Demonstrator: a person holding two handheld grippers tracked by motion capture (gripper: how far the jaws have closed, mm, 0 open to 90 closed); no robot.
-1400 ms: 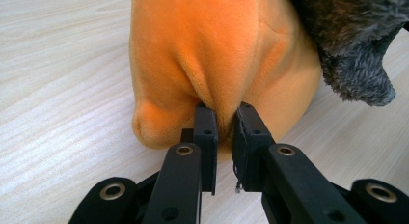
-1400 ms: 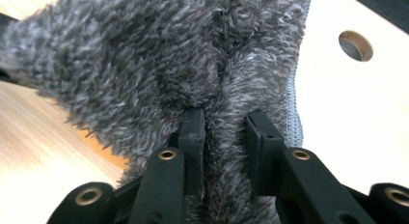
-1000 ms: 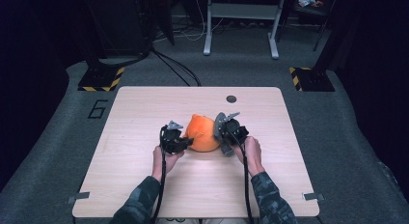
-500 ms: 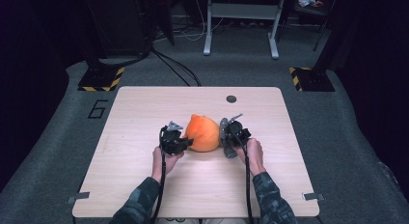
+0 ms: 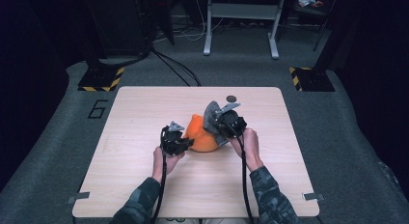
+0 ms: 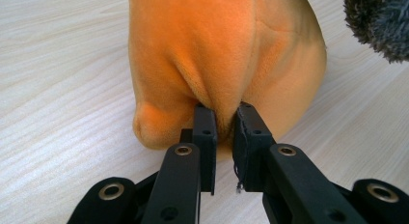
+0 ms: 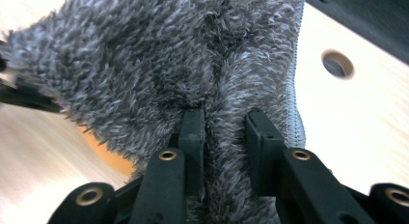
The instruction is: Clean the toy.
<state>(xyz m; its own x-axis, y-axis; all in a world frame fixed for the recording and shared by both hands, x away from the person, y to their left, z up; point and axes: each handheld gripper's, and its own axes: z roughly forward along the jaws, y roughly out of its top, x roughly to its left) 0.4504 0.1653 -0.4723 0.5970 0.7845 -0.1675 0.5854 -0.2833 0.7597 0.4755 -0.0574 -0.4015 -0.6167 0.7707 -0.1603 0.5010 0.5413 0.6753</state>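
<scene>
An orange plush toy (image 5: 201,136) rests mid-table. My left gripper (image 5: 185,143) is at its left side, shut on a pinched fold of the orange plush (image 6: 217,50), as the left gripper view (image 6: 223,119) shows. My right gripper (image 5: 215,123) is at the toy's right, lifted above it and shut on a grey fuzzy cloth (image 5: 211,115). In the right gripper view (image 7: 224,119) the grey fuzzy cloth (image 7: 159,60) bunches between the jaws and hides most of the orange plush (image 7: 103,154) behind it.
The wooden table (image 5: 144,185) has a round cable hole (image 5: 231,99) near its far edge, close behind the right gripper. Beyond the table, on the grey floor, stand a metal frame's legs (image 5: 239,26) and yellow-black striped bases (image 5: 101,78).
The right gripper has risen with the grey cloth, lifting it above the orange plush. The left gripper has stayed put on the toy's left side.
</scene>
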